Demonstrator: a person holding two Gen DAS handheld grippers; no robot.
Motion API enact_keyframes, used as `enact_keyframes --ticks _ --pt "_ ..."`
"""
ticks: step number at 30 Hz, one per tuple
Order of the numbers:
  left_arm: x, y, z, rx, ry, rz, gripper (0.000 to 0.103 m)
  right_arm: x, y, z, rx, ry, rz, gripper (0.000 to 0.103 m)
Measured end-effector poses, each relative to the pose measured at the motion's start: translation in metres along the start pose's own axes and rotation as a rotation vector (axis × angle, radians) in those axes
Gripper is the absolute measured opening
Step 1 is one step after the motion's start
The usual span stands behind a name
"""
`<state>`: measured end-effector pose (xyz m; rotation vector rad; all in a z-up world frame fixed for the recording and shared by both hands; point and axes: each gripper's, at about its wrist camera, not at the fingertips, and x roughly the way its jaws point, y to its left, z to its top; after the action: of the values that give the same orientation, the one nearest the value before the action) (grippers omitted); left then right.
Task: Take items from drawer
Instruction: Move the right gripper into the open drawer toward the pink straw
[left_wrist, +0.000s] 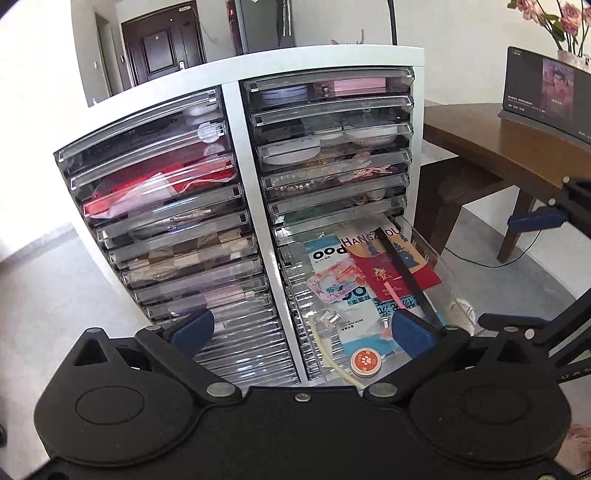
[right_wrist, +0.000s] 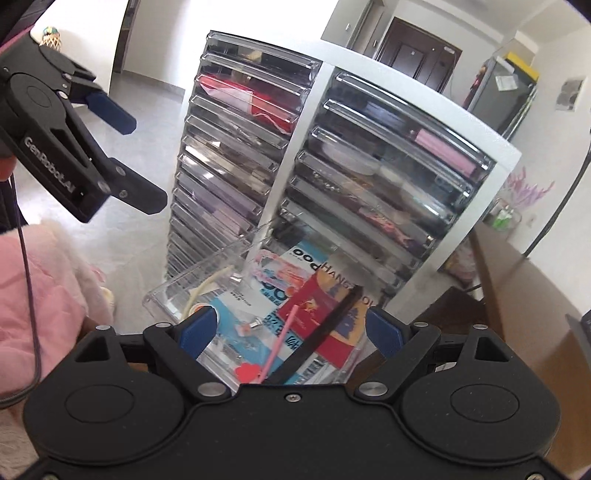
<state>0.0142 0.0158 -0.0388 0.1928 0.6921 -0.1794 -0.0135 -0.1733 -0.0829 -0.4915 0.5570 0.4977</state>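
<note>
A white cabinet (left_wrist: 232, 155) holds two columns of clear drawers. One clear drawer (left_wrist: 424, 240) in the right column is pulled out. In it lie a blue sachet (left_wrist: 328, 254), a red envelope (left_wrist: 399, 273), a black strip (left_wrist: 406, 273), a pink stick (left_wrist: 389, 290), an orange round tin (left_wrist: 365, 362) and a cream tube (left_wrist: 332, 350). My left gripper (left_wrist: 301, 332) hangs open above the drawer's front, holding nothing. My right gripper (right_wrist: 291, 330) is open over the same drawer (right_wrist: 207, 269), just above the red envelope (right_wrist: 321, 306) and black strip (right_wrist: 325, 332).
A wooden table (left_wrist: 498, 147) with a dark screen (left_wrist: 546, 92) stands right of the cabinet. A pink fluffy sleeve (right_wrist: 37, 277) is at the left. Each gripper shows in the other's view: the right gripper (left_wrist: 496, 270) and the left gripper (right_wrist: 144, 162). Grey floor surrounds the cabinet.
</note>
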Motion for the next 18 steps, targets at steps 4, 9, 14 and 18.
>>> enact_keyframes --ticks 4,9,14,18 --pt "-0.012 0.001 -0.008 -0.068 -0.011 0.002 0.103 -0.009 -0.010 -0.003 0.072 -0.026 0.038 0.090" --pt "-0.018 -0.006 -0.022 -0.184 -0.015 0.031 0.103 -0.009 -0.015 -0.008 0.132 -0.027 0.029 0.090" --pt "-0.015 -0.011 -0.026 -0.187 0.009 0.069 0.103 -0.006 -0.022 -0.012 0.180 -0.020 0.018 0.090" --pt "-0.021 -0.019 -0.030 -0.188 -0.066 0.090 0.103 -0.005 -0.027 -0.013 0.220 -0.036 -0.010 0.090"
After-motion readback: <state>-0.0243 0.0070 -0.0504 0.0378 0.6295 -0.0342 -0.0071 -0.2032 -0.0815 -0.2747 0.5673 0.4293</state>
